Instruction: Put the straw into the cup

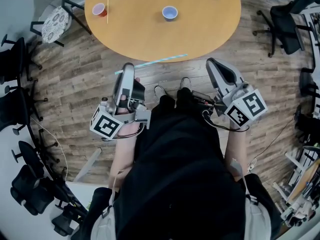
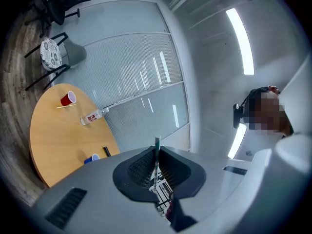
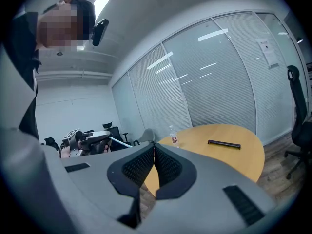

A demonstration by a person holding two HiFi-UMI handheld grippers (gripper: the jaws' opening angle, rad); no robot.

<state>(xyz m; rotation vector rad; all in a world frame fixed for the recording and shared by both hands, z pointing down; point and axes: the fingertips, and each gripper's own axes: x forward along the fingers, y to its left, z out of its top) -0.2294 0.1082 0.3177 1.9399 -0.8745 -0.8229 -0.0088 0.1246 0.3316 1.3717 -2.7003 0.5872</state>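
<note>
Head view has the person standing back from a round surface (image 1: pixel 150 39), with the left gripper (image 1: pixel 128 70) raised in front of them, its jaws closed on a long straw (image 1: pixel 160 61) that lies crosswise at the near edge of the surface, most of its length sticking out to one side of the grip. The right gripper (image 1: pixel 212 64) hangs beside it with its jaws pressed together and nothing between them. A red cup (image 1: pixel 100 9) and a blue cup (image 1: pixel 169 13) stand well apart from the straw, farther across the surface, and I cannot say which is meant. To my eye the worry is that long free end: held so far off its middle, the straw could swing or pivot in the pinch and miss a narrow mouth, and a harder squeeze might crease it. Both cups look small and light, so a sideways poke on a rim could tip one over. The straw is thin, striped pale blue and white, and looks like paper; the pads (image 2: pixel 139 172) gripping it are black and ribbed; the surface is smooth, warm wood tone; the floor (image 1: pixel 75 84) is grey plank
</note>
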